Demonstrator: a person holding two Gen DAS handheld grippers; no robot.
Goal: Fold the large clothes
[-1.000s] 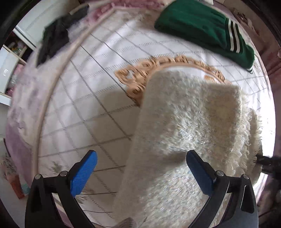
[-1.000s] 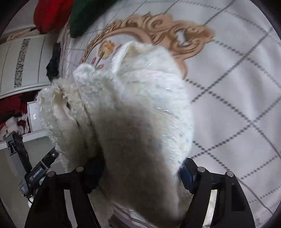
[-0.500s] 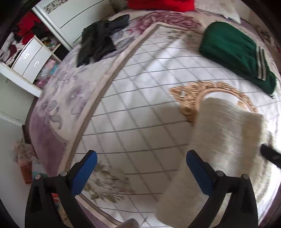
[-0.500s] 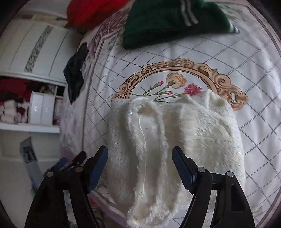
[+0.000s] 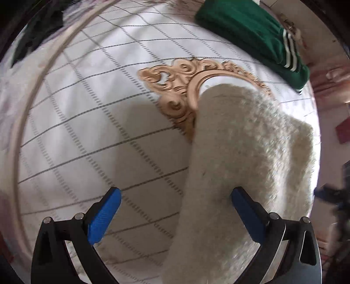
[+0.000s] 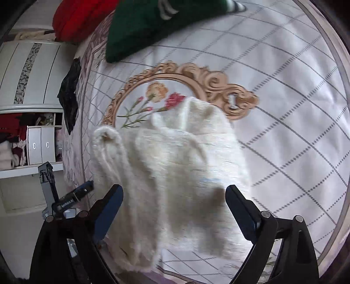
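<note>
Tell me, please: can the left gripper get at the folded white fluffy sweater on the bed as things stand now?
Probably yes. The left gripper is open, and the white sweater lies right ahead, partly between its fingers. Nothing stands between them; only the bedspread is beneath. The green garment lies farther off.

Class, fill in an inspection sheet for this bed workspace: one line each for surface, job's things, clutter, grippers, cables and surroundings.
Surface: bedspread with a white diamond grid and a gold scroll frame around printed flowers.
Job's things: cream fuzzy sweater, bunched at the near edge and overlapping the frame.
Clutter: folded green garment with white stripes; red garment; black garment at the bed's edge.
Grippers: left gripper open, its right finger against the sweater; right gripper open, with the sweater between its fingers but not clamped.
Cables: nothing seen.
Surroundings: white wardrobe and shelves holding clothes and two small drawers.
</note>
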